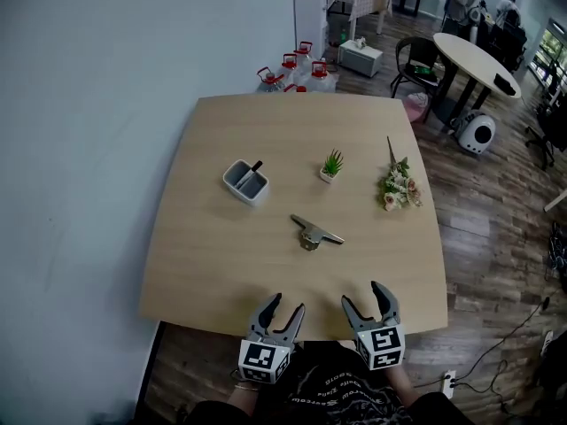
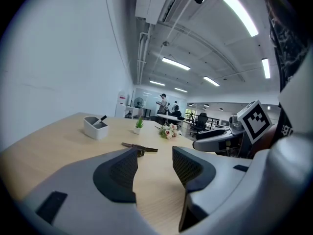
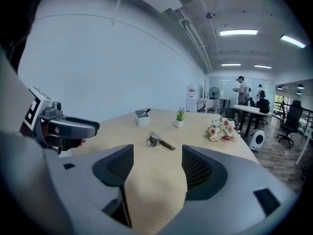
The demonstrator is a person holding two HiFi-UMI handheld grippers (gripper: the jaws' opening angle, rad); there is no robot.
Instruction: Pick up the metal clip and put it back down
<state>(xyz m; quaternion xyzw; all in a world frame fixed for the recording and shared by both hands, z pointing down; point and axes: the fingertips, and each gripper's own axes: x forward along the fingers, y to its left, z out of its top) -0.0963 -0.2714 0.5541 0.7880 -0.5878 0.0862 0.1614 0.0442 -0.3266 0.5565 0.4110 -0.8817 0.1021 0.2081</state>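
Note:
The metal clip [image 1: 314,231] lies flat near the middle of the wooden table [image 1: 213,264], its long handle pointing right. It also shows ahead of the jaws in the left gripper view as the clip [image 2: 140,148] and in the right gripper view as the clip [image 3: 159,141]. My left gripper [image 1: 286,305] hovers over the table's near edge, open with nothing in it. To its right my right gripper [image 1: 362,292] is open and empty too. Both sit well short of the clip and point toward it.
A grey pen holder [image 1: 245,181] stands at the left back of the clip, a small potted plant [image 1: 331,166] behind it, and a flower bunch [image 1: 399,184] at the right. Water jugs [image 1: 292,71], chairs and a round table [image 1: 478,60] lie beyond.

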